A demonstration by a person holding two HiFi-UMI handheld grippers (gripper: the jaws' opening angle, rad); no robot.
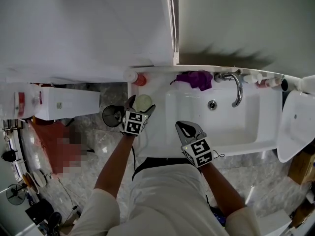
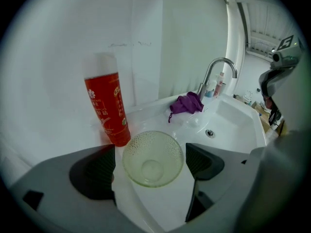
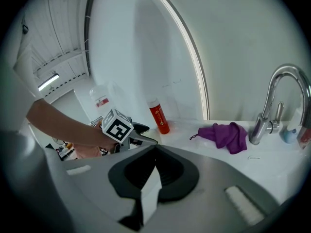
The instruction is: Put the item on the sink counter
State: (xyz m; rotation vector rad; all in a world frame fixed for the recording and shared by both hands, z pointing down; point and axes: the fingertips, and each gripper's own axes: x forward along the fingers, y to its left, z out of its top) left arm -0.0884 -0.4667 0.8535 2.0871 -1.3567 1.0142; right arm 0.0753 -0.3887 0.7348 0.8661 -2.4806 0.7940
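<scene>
A small green-tinted glass bowl (image 2: 153,158) stands upright on the white sink counter (image 1: 153,132), left of the basin. My left gripper (image 2: 151,155) is open around it, one pad on each side with a thin gap to the rim; from the head view, the left gripper (image 1: 141,103) reaches over the counter's left end. My right gripper (image 1: 185,127) hovers at the counter's front edge, shut and empty; in the right gripper view its jaws (image 3: 154,153) meet at the tips.
A red tube (image 2: 107,108) stands just behind the bowl against the wall. A purple cloth (image 1: 195,78) lies by the faucet (image 1: 235,85). Small bottles (image 1: 263,80) line the back right. The basin (image 1: 216,127) lies right of the bowl. A black bin (image 1: 112,116) stands on the floor.
</scene>
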